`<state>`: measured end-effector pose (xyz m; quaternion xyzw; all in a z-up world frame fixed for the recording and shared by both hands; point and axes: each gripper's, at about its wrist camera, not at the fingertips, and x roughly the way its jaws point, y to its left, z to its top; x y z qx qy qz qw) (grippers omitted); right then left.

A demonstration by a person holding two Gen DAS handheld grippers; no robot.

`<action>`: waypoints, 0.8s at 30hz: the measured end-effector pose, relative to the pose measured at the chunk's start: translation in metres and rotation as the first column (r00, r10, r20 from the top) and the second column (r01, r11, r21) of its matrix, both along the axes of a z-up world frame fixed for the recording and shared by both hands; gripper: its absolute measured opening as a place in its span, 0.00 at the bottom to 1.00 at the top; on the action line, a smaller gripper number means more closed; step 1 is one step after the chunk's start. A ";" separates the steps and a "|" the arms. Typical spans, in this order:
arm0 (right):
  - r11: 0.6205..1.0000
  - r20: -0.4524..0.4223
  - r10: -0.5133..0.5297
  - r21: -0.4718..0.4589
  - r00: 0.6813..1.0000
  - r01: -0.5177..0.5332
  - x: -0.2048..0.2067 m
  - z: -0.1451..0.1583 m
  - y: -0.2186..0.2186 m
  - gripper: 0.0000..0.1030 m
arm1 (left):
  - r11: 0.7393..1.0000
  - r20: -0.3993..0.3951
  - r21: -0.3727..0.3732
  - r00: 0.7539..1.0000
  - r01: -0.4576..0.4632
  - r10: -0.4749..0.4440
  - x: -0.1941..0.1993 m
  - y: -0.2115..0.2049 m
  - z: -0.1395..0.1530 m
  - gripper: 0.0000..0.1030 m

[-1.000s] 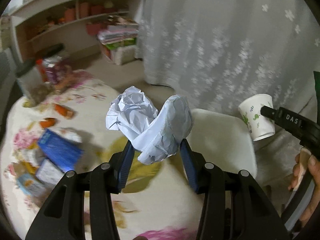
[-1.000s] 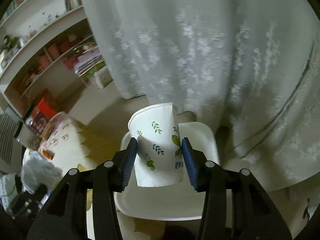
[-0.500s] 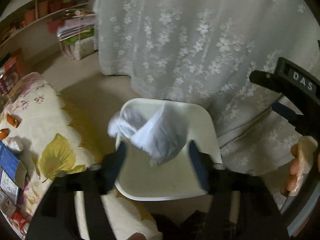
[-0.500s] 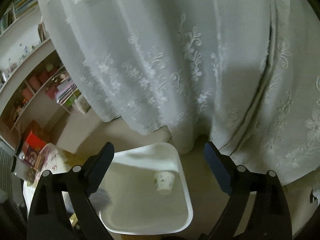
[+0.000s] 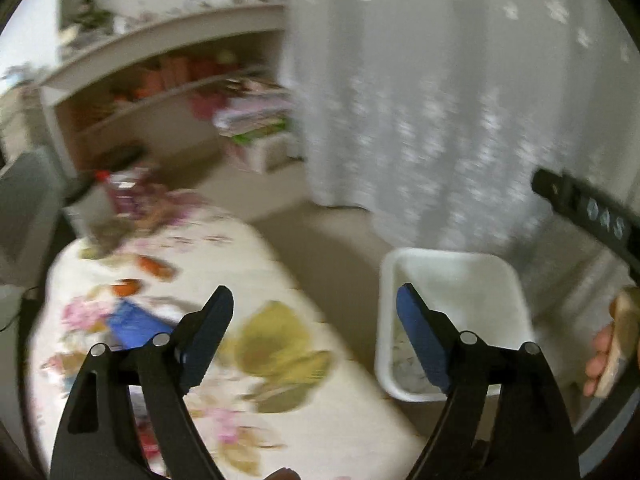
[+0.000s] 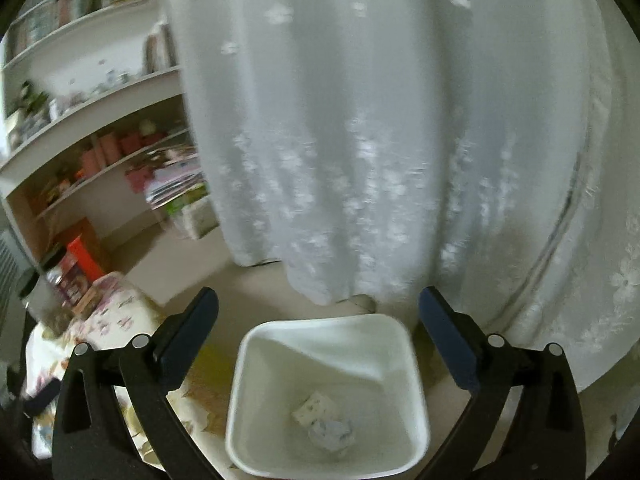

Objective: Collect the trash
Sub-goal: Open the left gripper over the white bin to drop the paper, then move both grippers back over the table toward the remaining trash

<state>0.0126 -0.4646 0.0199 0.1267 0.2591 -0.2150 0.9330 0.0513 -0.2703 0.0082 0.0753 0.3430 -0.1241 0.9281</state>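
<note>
Both grippers are empty rn. Left gripper (image 5: 316,320) and right gripper (image 6: 318,322) have jaws opening wide w/ nothing between them. The trash, a crumpled paper wad (image 6: 334,434) and a paper cup (image 6: 314,408), lies at the bottom of the white bin (image 6: 240,400), lower center of the right view. Bin sits just beside the floral table (image 5: 224,248), prob so drops are quick. More clutter like a blue packet (image 5: 134,322) sits lower left.

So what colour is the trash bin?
White bin, clearest in the right wrist view.
</note>
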 end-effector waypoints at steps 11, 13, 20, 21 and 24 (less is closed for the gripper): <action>0.958 -0.100 0.287 0.016 0.953 -0.287 0.031 -0.021 0.093 0.93 | 0.971 0.031 0.012 0.971 -0.238 0.237 -0.001 0.105 0.006 0.85; 0.941 -0.136 0.337 0.043 0.932 -0.334 0.038 -0.028 0.109 0.93 | 0.964 0.007 0.021 0.964 -0.265 0.265 0.003 0.117 0.002 0.85; 0.900 -0.279 0.435 0.158 0.856 -0.406 0.066 -0.059 0.145 0.93 | 0.945 -0.095 0.073 0.941 -0.318 0.324 0.015 0.148 -0.015 0.85; 0.897 -0.292 0.442 0.173 0.848 -0.408 0.070 -0.063 0.147 0.93 | 0.943 -0.109 0.085 0.938 -0.322 0.330 0.017 0.151 -0.019 0.85; 0.890 -0.333 0.451 0.240 0.828 -0.389 0.079 -0.076 0.148 0.93 | 0.937 -0.153 0.114 0.926 -0.331 0.345 0.023 0.159 -0.032 0.85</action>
